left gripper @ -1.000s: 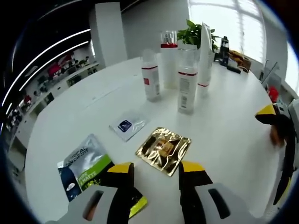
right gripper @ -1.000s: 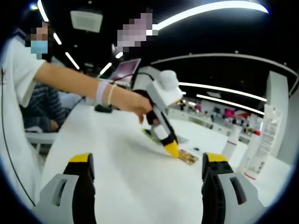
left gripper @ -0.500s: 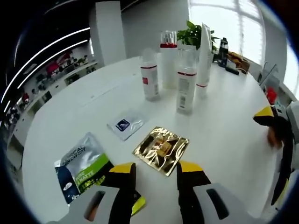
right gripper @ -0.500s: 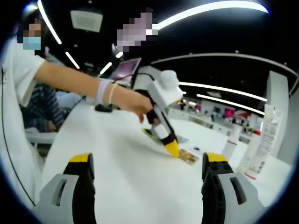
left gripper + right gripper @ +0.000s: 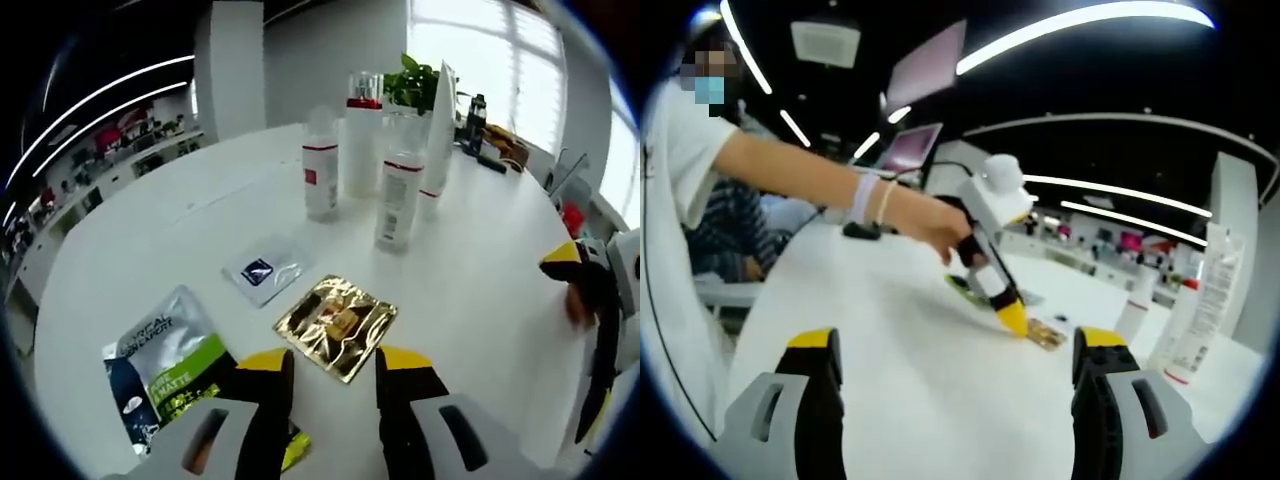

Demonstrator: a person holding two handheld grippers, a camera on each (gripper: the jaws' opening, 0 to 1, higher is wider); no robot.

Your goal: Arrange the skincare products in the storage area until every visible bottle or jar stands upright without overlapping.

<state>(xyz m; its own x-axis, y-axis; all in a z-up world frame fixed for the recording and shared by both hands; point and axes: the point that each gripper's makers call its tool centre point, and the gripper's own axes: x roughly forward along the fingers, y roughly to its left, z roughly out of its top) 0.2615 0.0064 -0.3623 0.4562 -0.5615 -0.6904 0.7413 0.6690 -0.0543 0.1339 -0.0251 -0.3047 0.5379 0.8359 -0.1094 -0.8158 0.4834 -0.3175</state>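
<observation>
Several white skincare bottles stand upright at the far side of the round white table [image 5: 480, 270]: a red-banded bottle [image 5: 320, 178], a taller red-capped one [image 5: 362, 135], a clear-capped one [image 5: 399, 200] and a tall tube [image 5: 438, 130]. A gold sachet [image 5: 336, 325] lies flat just ahead of my left gripper [image 5: 335, 362], which is open with nothing between its jaws. My right gripper [image 5: 958, 345] is open wide above bare table. It looks at the left gripper [image 5: 1012, 318], whose yellow tip hangs by the gold sachet [image 5: 1045, 335], with two bottles [image 5: 1195, 300] at the right.
A clear sachet with a blue label [image 5: 262, 270] and a green and blue sachet [image 5: 160, 375] lie flat left of the gold one. A potted plant [image 5: 410, 80] stands behind the bottles. The right gripper [image 5: 590, 300] shows at the table's right edge. A person's arm [image 5: 810, 175] holds the left gripper.
The left gripper has drifted a little, so the sachets sit slightly further left in its view. The right gripper has stayed still.
</observation>
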